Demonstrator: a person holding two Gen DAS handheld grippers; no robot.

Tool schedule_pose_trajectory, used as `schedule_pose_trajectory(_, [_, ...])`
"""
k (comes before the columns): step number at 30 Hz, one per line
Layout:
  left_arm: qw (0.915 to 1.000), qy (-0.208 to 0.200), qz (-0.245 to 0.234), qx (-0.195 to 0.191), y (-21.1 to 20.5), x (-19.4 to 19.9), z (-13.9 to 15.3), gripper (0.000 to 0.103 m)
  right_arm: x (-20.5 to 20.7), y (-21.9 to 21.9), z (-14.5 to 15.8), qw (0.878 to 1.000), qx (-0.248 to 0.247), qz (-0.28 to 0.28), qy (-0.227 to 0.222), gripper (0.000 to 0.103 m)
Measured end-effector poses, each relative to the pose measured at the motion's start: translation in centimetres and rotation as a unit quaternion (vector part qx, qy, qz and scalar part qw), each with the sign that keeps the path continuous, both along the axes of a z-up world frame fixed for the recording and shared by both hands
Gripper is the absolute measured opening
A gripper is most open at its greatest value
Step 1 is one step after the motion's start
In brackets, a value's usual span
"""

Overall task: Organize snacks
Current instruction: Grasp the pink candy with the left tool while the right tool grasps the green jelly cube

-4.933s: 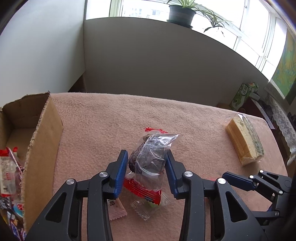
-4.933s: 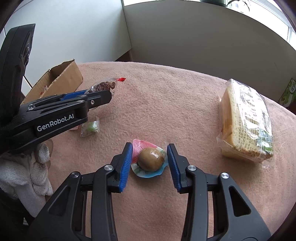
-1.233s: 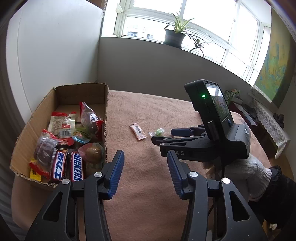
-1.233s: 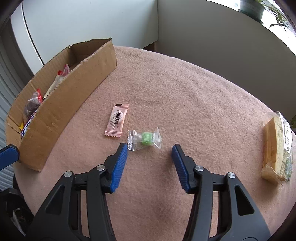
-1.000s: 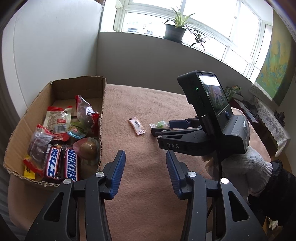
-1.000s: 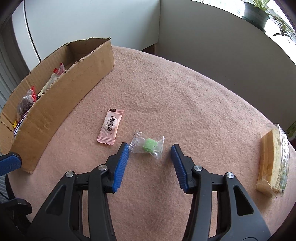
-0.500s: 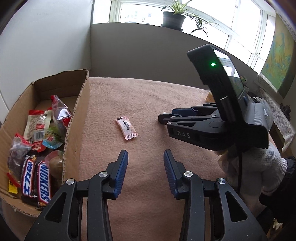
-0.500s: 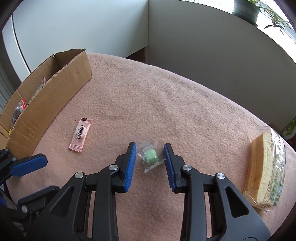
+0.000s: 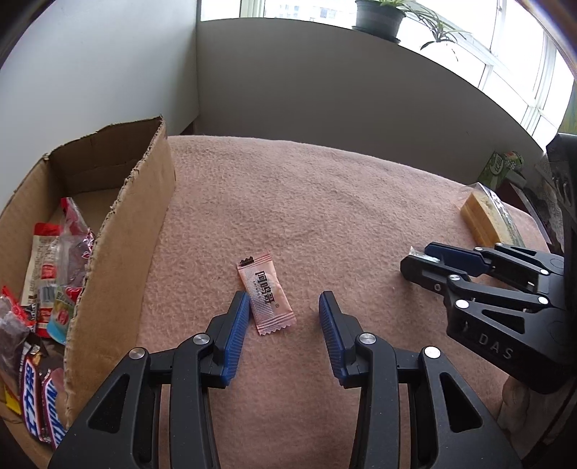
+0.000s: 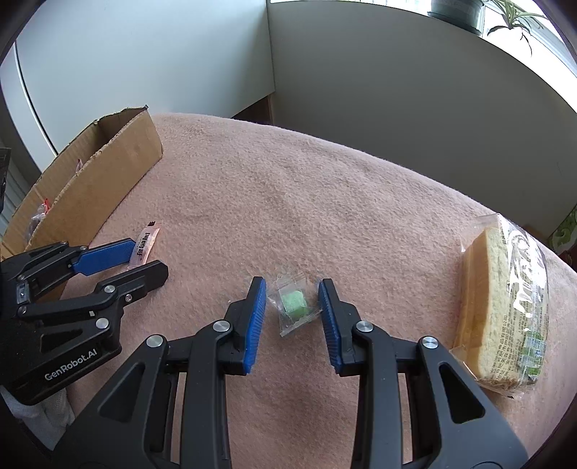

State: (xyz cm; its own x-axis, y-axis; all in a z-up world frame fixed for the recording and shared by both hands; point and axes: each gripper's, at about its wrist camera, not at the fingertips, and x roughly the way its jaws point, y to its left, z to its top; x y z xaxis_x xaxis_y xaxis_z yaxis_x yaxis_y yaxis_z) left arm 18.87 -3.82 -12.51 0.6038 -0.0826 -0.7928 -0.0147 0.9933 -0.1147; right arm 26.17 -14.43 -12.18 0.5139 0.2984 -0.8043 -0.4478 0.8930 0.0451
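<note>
A pink sachet lies flat on the pink cloth, between the fingers of my left gripper. It sits close to the left pad, and neither pad presses on it, so that gripper is open. A green candy in a clear wrapper lies on the cloth between the blue pads of my right gripper. Those jaws are closed in on the wrapper's edges. In the left wrist view the right gripper shows at the right with clear wrapper at its tips. The left gripper shows in the right wrist view beside the sachet.
An open cardboard box stands at the left with several wrapped snacks inside, among them chocolate bars. A wrapped slice of bread lies at the cloth's right edge. Grey walls stand behind the table, with a potted plant on the sill.
My left gripper moved from beside the box down to the pink sachet and narrowed slightly. My right gripper closed its jaws onto the green candy's wrapper.
</note>
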Motion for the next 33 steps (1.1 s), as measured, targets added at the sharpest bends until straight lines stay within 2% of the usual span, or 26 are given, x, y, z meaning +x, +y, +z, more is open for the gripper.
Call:
schedule_pose_trajectory(3, [1.0000,0.002,0.000,-0.002,0.0,0.6,-0.2,0.038,-0.1,-0.1,0.0,1.000,-0.001,-0.004,0.000,0.031])
schedule_pose_trajectory(4, [1.0000,0.002,0.000,-0.002,-0.2,1.0,-0.3,0.031,-0.2,-0.1,0.0,1.000,-0.001,-0.005,0.000,0.031])
schedule_pose_trajectory(9, [1.0000,-0.004,-0.001,0.001,-0.1,0.6,-0.1,0.019,-0.7,-0.4,-0.2,1.000,-0.006,-0.011,0.001,0.031])
schedule_pose_trajectory(14, [0.9998,-0.005,-0.021,0.004,-0.7,-0.1,0.1,0.019,-1.8,-1.3,-0.2,1.000,-0.003,-0.021,0.004,0.030])
schedule_pose_trajectory(24, [0.9982,-0.003,-0.053,-0.029,-2.1,-3.5,0.6,0.019,-5.2,-3.7,0.3,0.999,0.022,-0.048,0.014,0.029])
schedule_pose_trajectory(33, [0.9968,-0.028,-0.060,-0.045,-1.3,-6.5,3.1,0.019,-7.8,-4.4,2.9,0.997,0.039,-0.059,-0.004,0.029])
